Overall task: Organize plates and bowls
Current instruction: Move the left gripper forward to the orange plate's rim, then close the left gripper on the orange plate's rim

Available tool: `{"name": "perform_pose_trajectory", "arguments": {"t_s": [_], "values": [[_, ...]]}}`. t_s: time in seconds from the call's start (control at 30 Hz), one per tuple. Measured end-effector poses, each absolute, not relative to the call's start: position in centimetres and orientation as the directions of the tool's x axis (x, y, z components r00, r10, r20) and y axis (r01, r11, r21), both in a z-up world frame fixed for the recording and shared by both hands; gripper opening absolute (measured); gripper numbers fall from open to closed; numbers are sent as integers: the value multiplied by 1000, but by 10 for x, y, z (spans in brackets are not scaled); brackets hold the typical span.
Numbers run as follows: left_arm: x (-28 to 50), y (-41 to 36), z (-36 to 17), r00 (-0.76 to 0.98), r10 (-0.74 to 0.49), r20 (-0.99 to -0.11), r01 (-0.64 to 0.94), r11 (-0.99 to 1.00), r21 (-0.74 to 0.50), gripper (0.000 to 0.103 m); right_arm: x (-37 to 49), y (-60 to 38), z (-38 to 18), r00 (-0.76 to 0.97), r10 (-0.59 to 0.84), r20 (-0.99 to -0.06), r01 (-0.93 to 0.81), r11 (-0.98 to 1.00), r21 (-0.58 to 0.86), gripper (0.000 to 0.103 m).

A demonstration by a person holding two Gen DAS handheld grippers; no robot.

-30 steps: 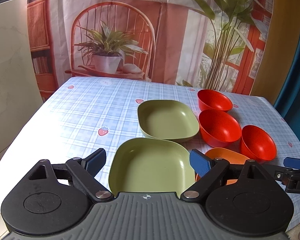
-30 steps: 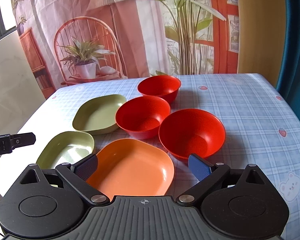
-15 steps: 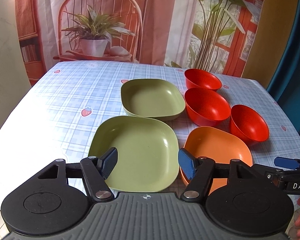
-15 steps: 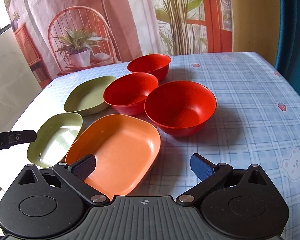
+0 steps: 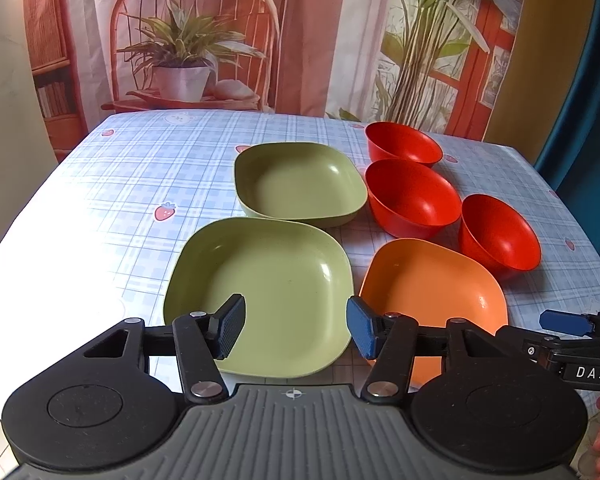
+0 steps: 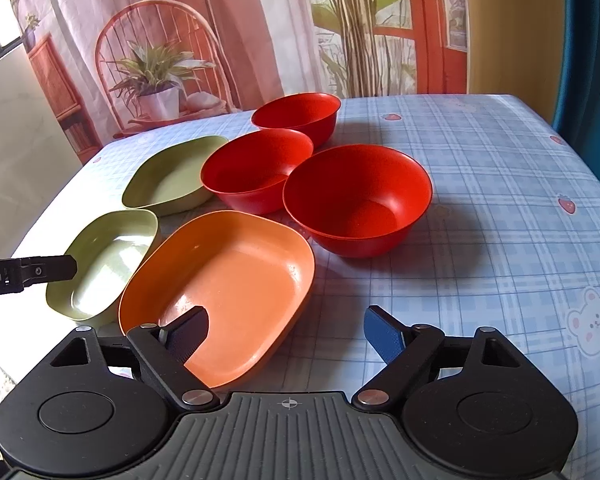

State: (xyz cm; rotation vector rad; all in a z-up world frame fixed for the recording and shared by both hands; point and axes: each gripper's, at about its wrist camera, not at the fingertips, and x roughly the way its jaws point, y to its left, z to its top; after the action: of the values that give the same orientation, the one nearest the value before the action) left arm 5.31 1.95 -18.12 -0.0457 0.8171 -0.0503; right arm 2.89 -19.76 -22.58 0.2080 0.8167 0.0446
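Two green plates, near (image 5: pixel 268 292) and far (image 5: pixel 300 182), an orange plate (image 5: pixel 432 288) and three red bowls (image 5: pixel 412 198) stand on the checked tablecloth. My left gripper (image 5: pixel 296 330) is open, above the near green plate's front edge, its right pad over the plate's right rim. My right gripper (image 6: pixel 286 338) is open over the orange plate's (image 6: pixel 220 280) front right edge, left finger above its inside. The nearest red bowl (image 6: pixel 358 208) stands just beyond. The near green plate (image 6: pixel 108 256) lies to the left.
The table (image 6: pixel 500 200) has bare cloth on its right half and far left (image 5: pixel 132 184). A printed backdrop hangs behind the table. A teal curtain (image 5: pixel 580 100) hangs at the right. The left gripper's finger shows at the left edge of the right wrist view (image 6: pixel 40 270).
Both grippers have risen and pulled back slightly, so the plates sit further ahead in view. The left gripper's jaws have narrowed a little. No dish has moved.
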Motion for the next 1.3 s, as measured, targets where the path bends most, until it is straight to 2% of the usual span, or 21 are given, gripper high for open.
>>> {"name": "perform_pose_trajectory", "arguments": {"t_s": [0.43,0.6,0.77,1.0,1.13,1.2,1.3], "values": [[56,20,-184,674,-85,-734,40,996,-79,52,32,-197,-228,677,121,-726,37,980,197,81],[61,12,-189,652,-144,-744,98,990,-106,47,34,-197,-236,656,137,-742,41,976,216,69],[65,6,-196,633,-175,-754,132,984,-117,39,35,-206,-248,627,169,-761,69,960,270,39],[76,-8,-202,612,-204,-764,197,975,-102,33,33,-210,-253,622,215,-753,63,945,321,28],[82,-16,-204,608,-211,-765,223,971,-91,33,33,-216,-257,617,214,-758,86,939,334,15],[85,-21,-204,608,-223,-762,243,966,-90,31,33,-218,-257,620,213,-755,89,937,337,14],[88,-27,-204,602,-232,-764,266,960,-82,17,34,-219,-257,621,214,-754,89,937,339,13]]}}
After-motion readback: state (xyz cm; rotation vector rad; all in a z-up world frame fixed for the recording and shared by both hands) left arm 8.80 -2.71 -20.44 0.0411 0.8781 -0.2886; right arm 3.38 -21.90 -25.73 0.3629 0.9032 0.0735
